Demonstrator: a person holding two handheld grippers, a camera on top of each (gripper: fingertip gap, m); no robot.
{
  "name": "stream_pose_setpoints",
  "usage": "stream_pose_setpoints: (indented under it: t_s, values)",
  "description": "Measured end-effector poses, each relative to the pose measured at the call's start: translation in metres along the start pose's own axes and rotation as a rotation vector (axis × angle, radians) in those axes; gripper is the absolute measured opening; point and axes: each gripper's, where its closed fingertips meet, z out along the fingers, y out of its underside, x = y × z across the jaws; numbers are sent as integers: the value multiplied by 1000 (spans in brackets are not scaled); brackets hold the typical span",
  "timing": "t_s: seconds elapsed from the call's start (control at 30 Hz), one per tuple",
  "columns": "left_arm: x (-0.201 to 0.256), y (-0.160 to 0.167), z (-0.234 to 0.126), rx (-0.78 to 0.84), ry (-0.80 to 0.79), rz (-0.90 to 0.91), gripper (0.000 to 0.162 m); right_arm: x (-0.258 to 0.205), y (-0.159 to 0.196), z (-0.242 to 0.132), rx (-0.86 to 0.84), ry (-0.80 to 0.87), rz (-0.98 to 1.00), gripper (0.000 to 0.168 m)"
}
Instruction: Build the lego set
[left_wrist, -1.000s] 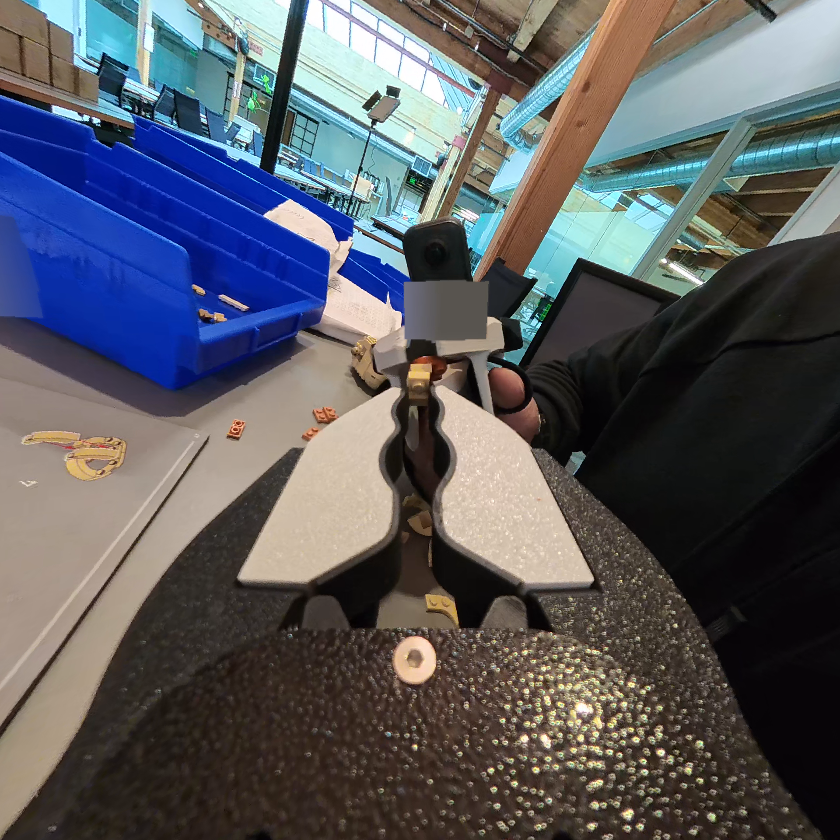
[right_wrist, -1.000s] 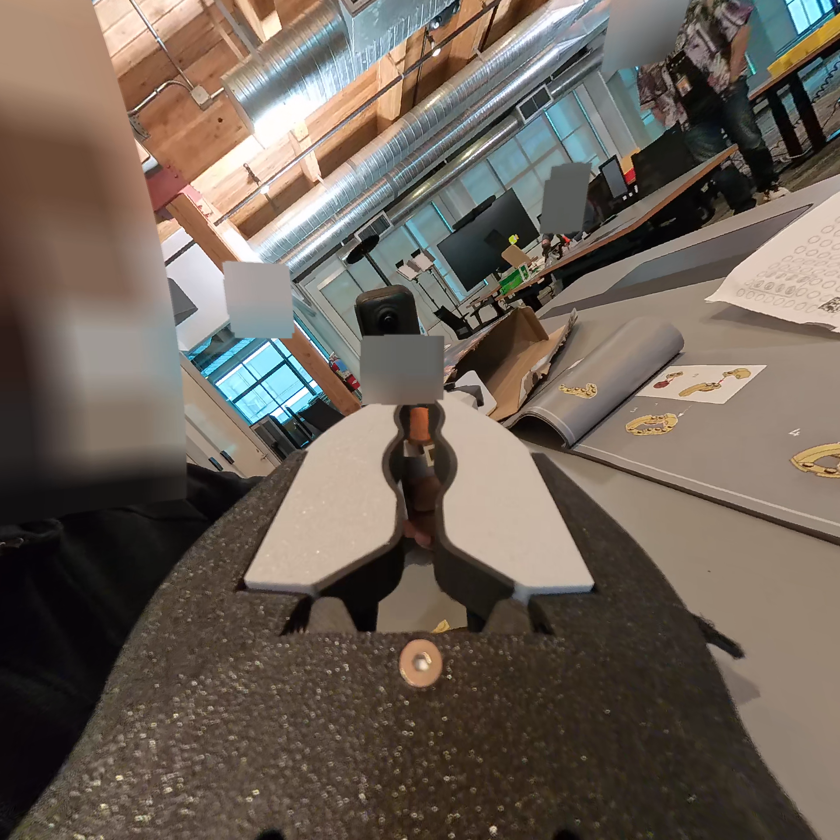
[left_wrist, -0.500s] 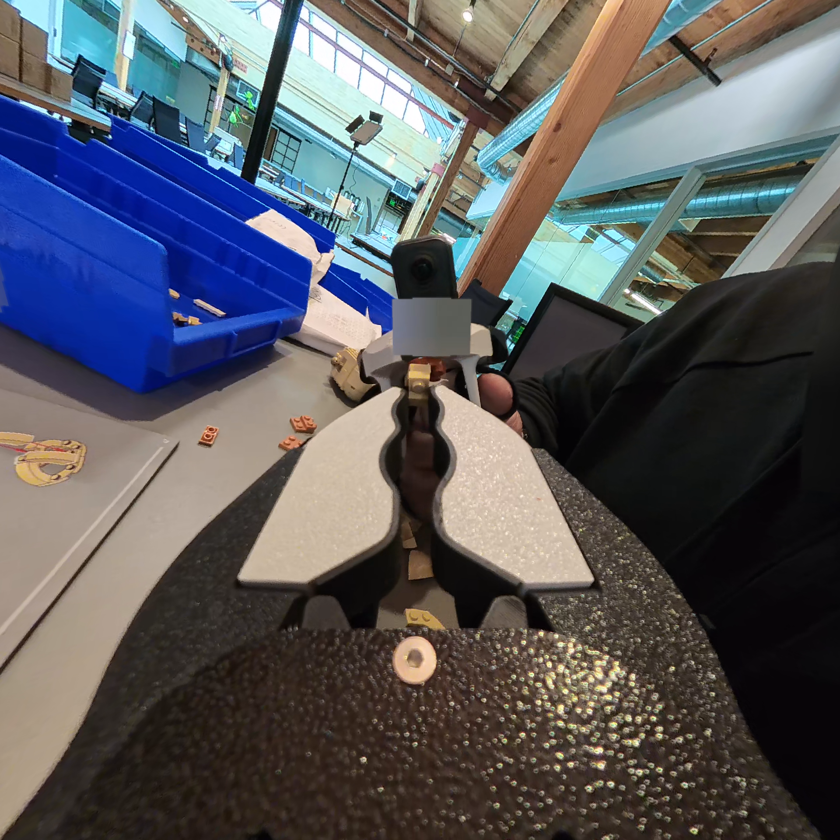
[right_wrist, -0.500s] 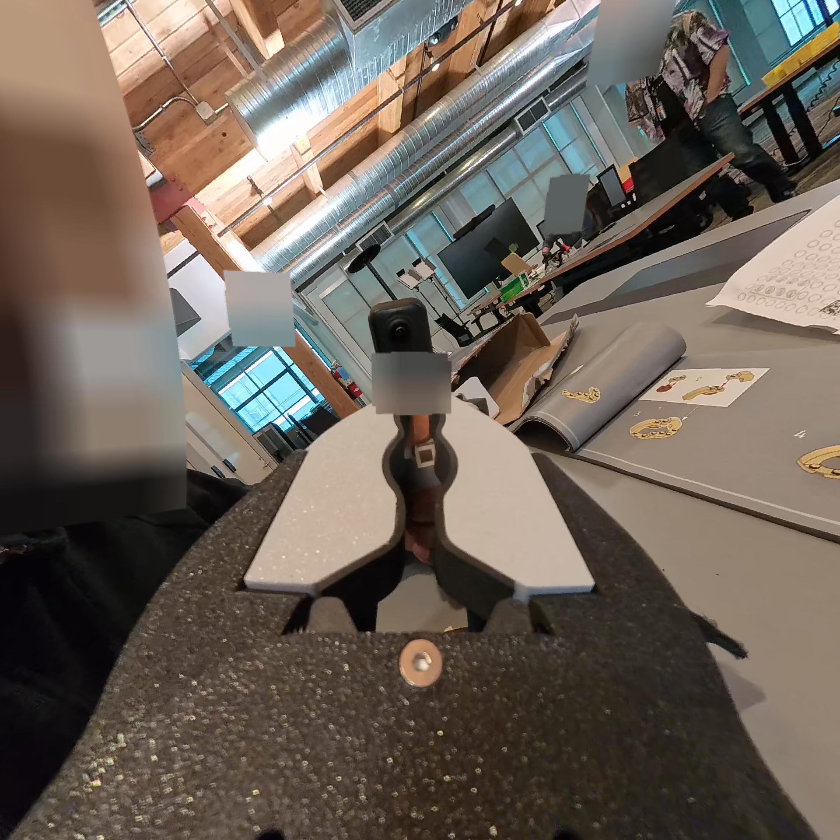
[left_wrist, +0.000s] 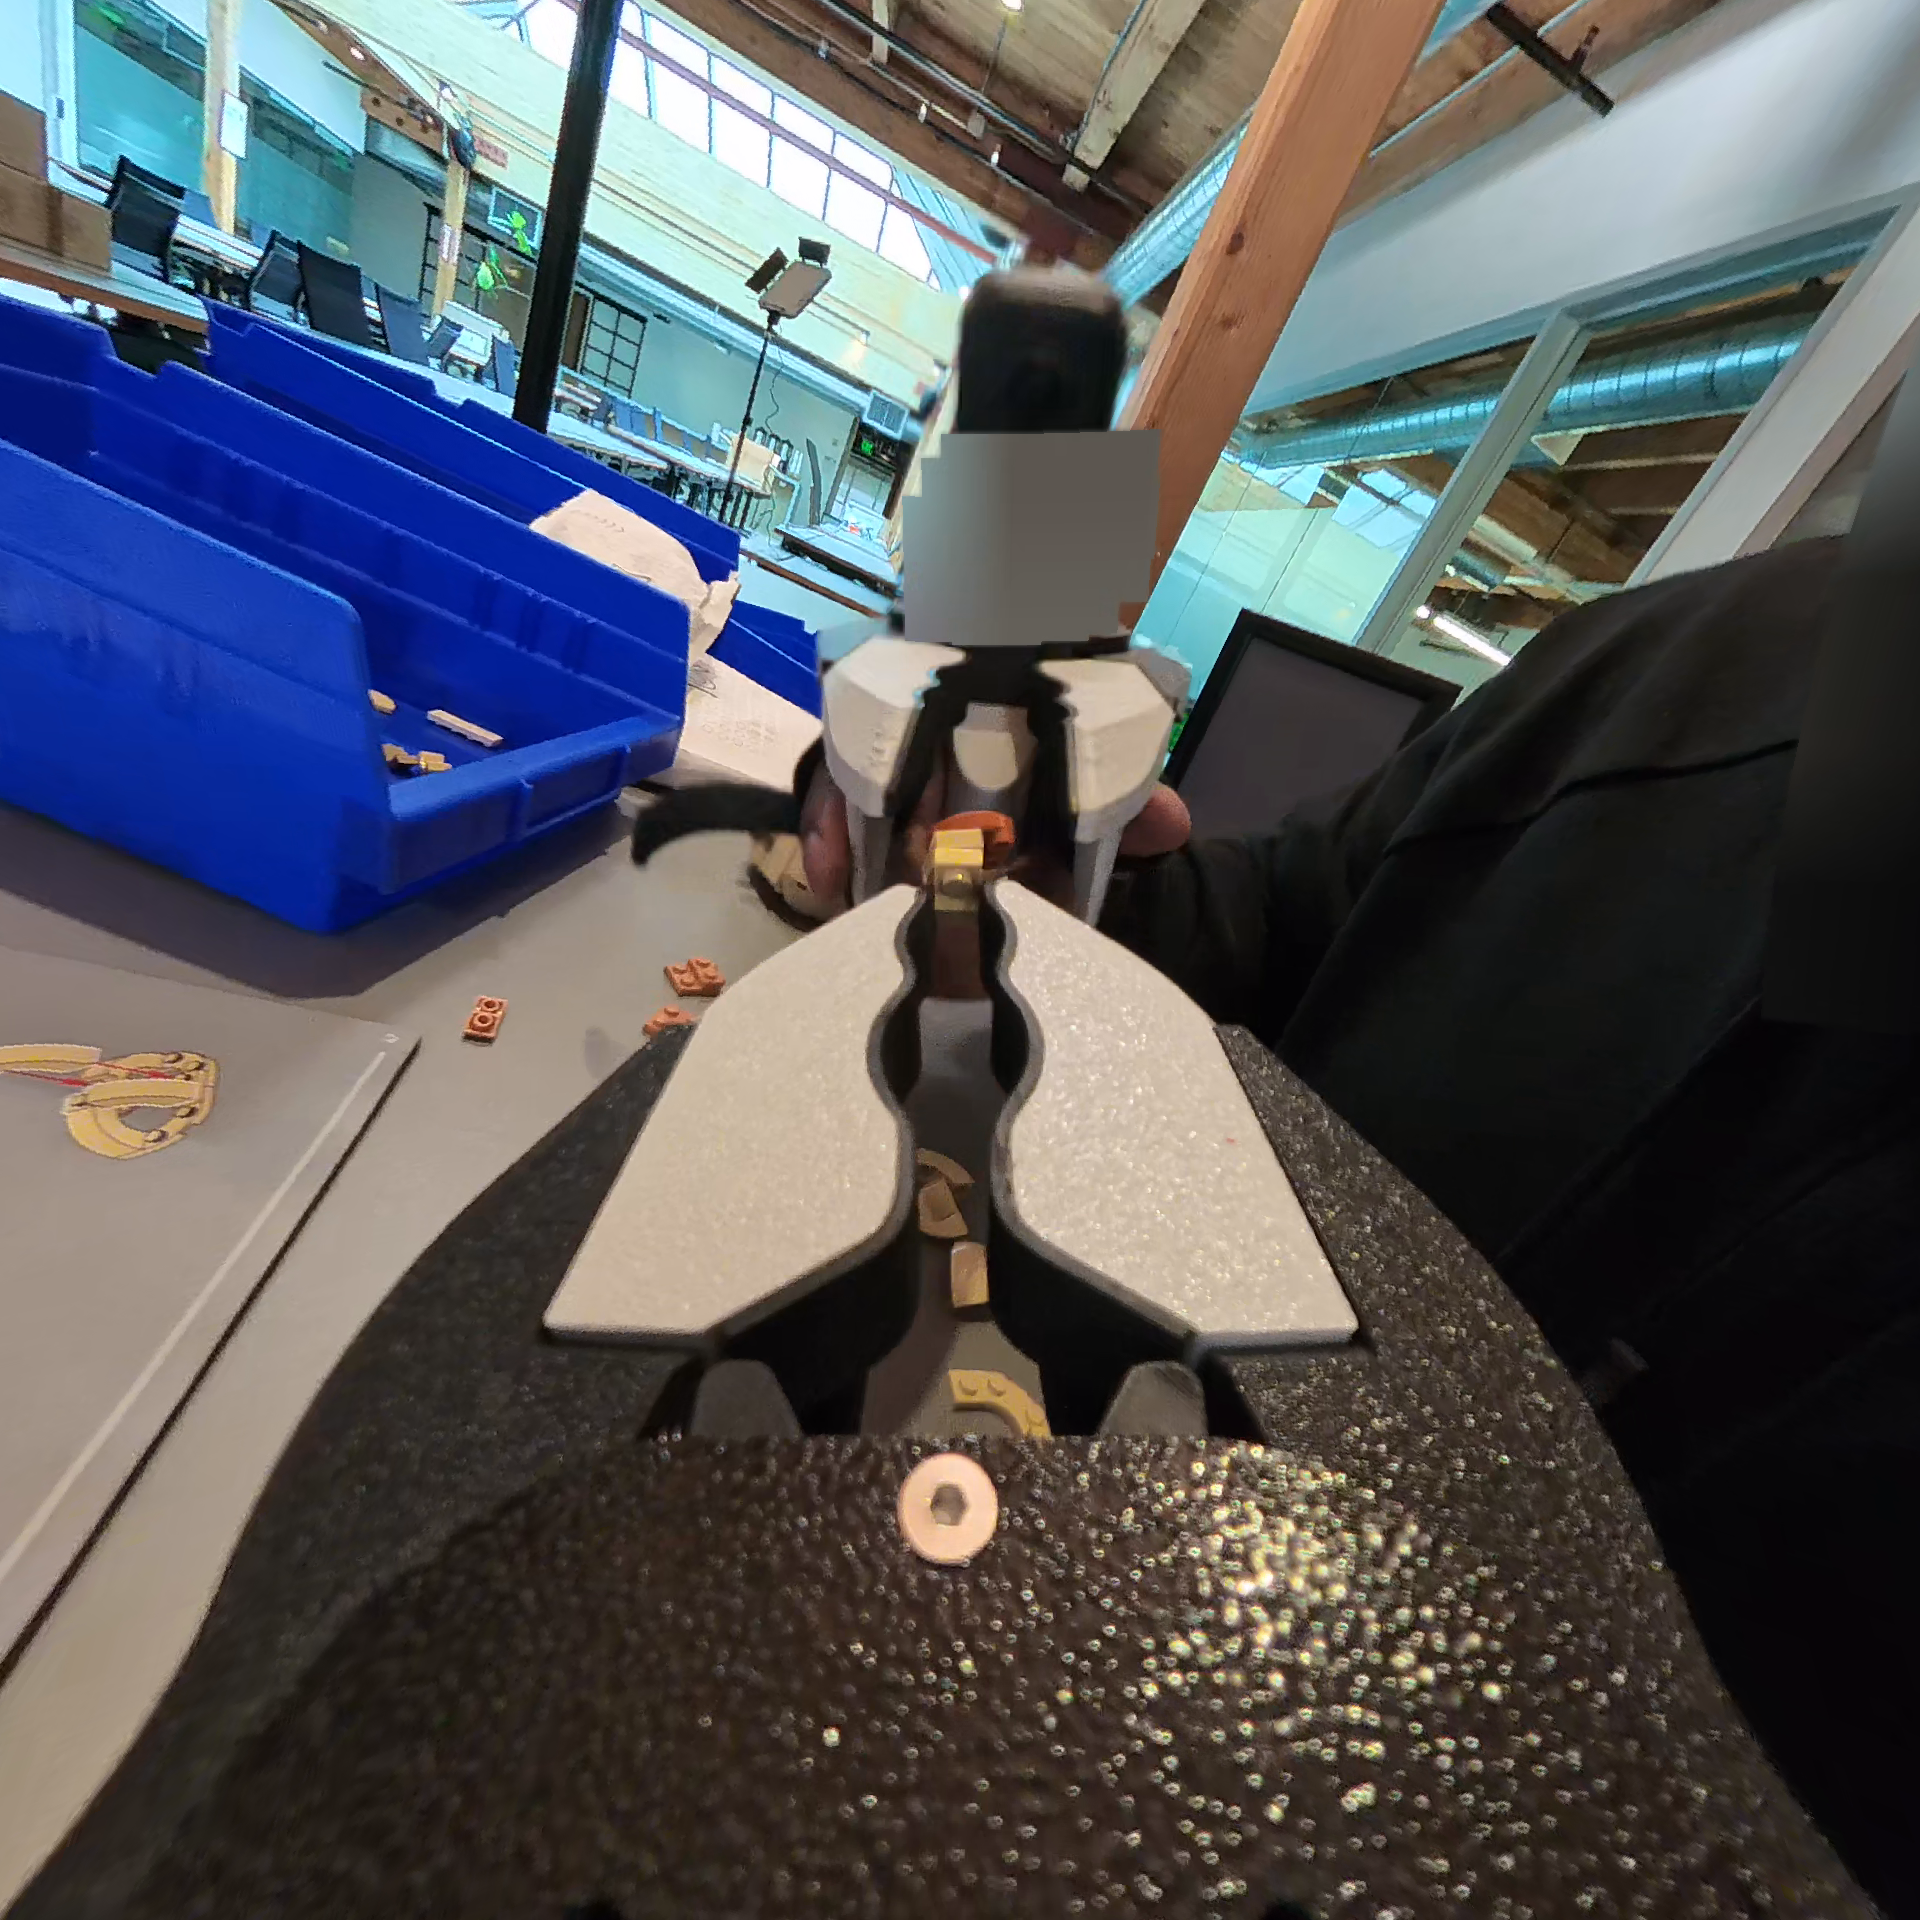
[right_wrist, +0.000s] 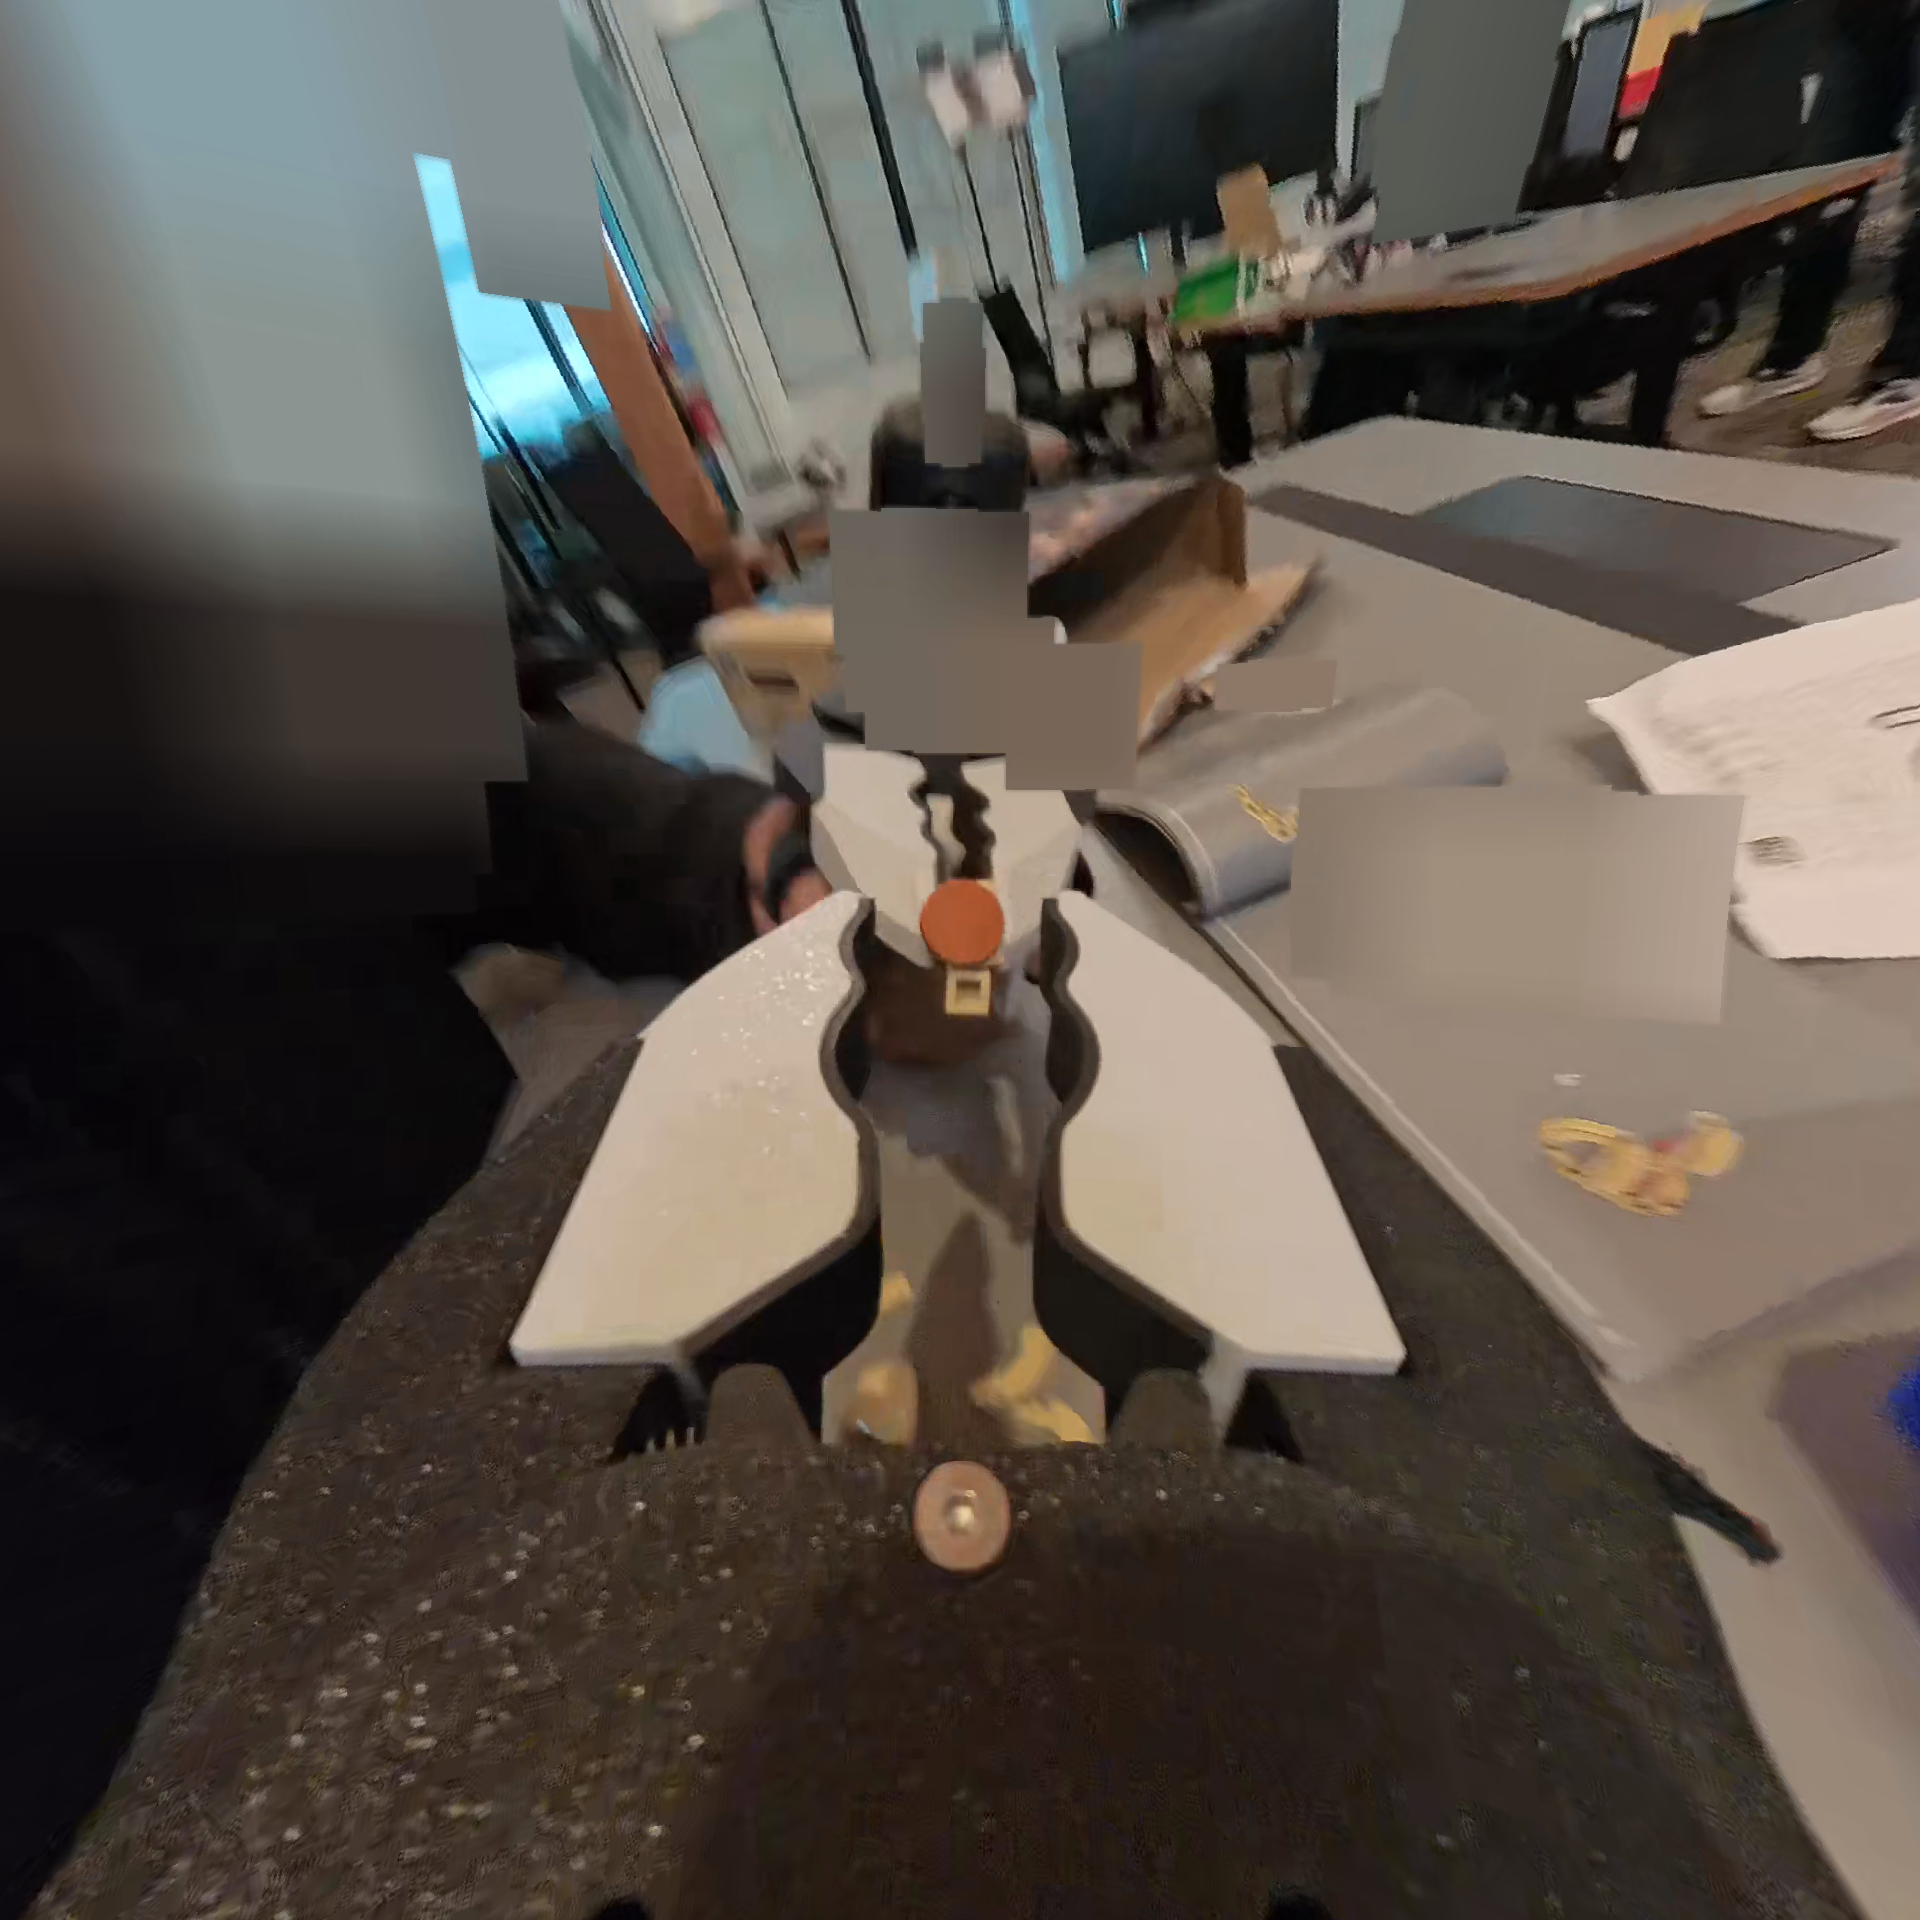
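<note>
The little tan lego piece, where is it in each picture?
Left wrist view: the tan lego piece sits just above the middle, pinched at the tips of the left hand-held gripper, with an orange round piece right behind it.
Right wrist view: it is near the middle, just under the orange round piece, between the open tips of the right hand-held gripper.
Shared landmark: the open instruction booklet on the table.

Left of the jaws lies the booklet (left_wrist: 156, 1174); behind it stands the bin (left_wrist: 312, 665). Loose bricks (left_wrist: 582, 1003) lie between them on the table (left_wrist: 603, 914).
</note>
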Motion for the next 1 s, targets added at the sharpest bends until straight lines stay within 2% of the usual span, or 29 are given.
stream_pose_setpoints:
  t_s: [0.07, 0.17, 0.57, 0.9, 1.0]
  values:
    - [1, 3, 0, -31, 1, 23, 7, 1, 8, -3, -104, 54, -121, 30]
    - [4, 8, 2, -77, 12, 53, 7, -1, 20, -4, -186, 61, -171, 32]
    - [7, 23, 6, -185, 11, 117, 7, -9, 34, -4, -253, -8, -142, 31]
    - [8, 29, 7, -226, 16, 129, 7, -9, 40, -5, -287, -27, -124, 24]
    - [8, 31, 7, -241, 12, 135, 7, -13, 41, -4, -281, -47, -117, 16]
